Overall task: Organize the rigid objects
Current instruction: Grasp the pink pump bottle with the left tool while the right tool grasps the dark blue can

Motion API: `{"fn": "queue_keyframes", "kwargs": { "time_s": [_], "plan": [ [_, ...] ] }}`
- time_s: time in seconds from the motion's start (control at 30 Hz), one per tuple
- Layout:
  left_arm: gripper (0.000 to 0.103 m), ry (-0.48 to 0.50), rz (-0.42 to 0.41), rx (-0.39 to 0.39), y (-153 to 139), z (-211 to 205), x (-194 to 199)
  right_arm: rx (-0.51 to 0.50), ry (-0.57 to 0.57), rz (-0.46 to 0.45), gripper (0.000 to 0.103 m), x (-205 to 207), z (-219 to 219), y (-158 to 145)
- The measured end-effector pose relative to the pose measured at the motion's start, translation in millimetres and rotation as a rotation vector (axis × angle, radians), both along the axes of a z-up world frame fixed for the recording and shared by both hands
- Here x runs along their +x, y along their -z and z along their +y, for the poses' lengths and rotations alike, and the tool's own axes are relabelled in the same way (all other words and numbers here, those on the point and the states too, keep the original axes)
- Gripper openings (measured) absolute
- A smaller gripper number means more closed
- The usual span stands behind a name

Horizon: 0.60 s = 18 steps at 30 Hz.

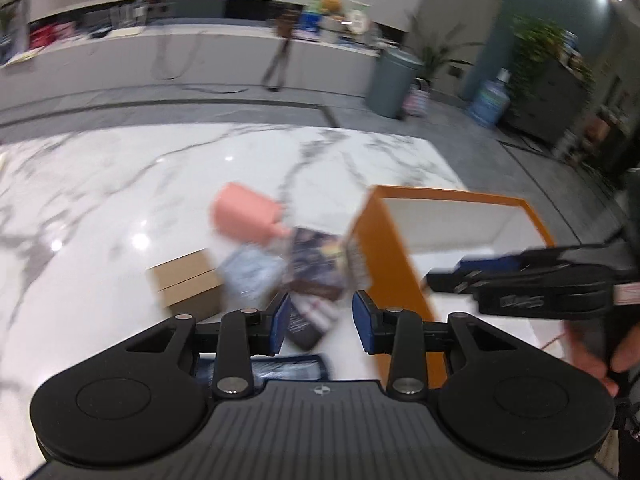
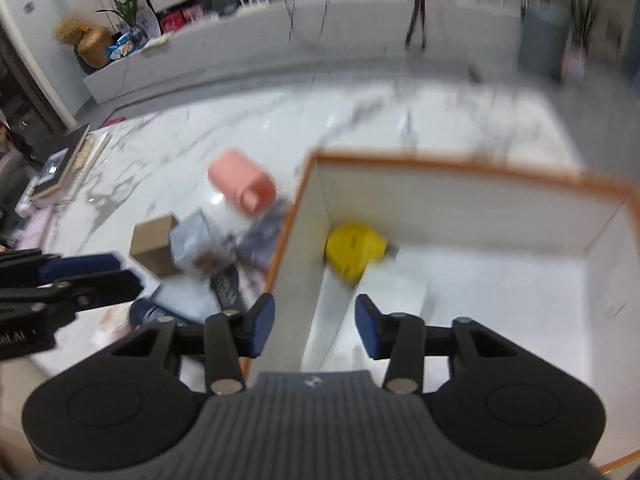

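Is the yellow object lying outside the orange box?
No, the yellow object lies inside the orange box, in its far left corner against the white walls.

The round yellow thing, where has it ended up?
The round yellow object lies inside the orange-edged white box, tucked into its far left corner in the right wrist view, with the pink plastic cylinder outside on the marble table.

Bright indoor light, glare spots on marble table (image 1: pixel 120 208); heavy motion blur; fisheye-curved edges.
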State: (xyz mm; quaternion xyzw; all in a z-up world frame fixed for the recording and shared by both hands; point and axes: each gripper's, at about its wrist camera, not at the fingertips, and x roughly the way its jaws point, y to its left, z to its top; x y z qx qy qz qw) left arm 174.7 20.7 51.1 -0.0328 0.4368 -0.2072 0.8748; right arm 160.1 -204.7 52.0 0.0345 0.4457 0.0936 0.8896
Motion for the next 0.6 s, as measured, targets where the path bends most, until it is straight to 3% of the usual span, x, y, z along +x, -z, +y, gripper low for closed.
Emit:
{"fn": "queue_keyframes", "kwargs": {
  "time_s": [0.13, 0.2, 0.33, 0.5, 0.6],
  "plan": [
    [0.043, -0.067, 0.023, 0.053, 6, 27, -8, -0.005, -0.069, -0.115, 0.051, -8, 26, -22],
    [0.043, -0.069, 0.042, 0.077, 14, 35, -13, 0.0, -0.143, -0.124, 0.051, -10, 45, -25],
    [0.043, -0.068, 0.114, 0.067, 36, 43, -13, -0.019, -0.26, -0.066, 0.05, -13, 88, -9],
    [0.043, -0.016, 0.154, 0.219, 62, 39, -12, -0.13, -0.364, 0.033, 0.041, -15, 126, 35],
    [0.043, 0.022, 0.181, 0.258, 74, 35, -13, -0.205, -0.419, 0.083, 0.038, -7, 134, 52]
  ]
}}
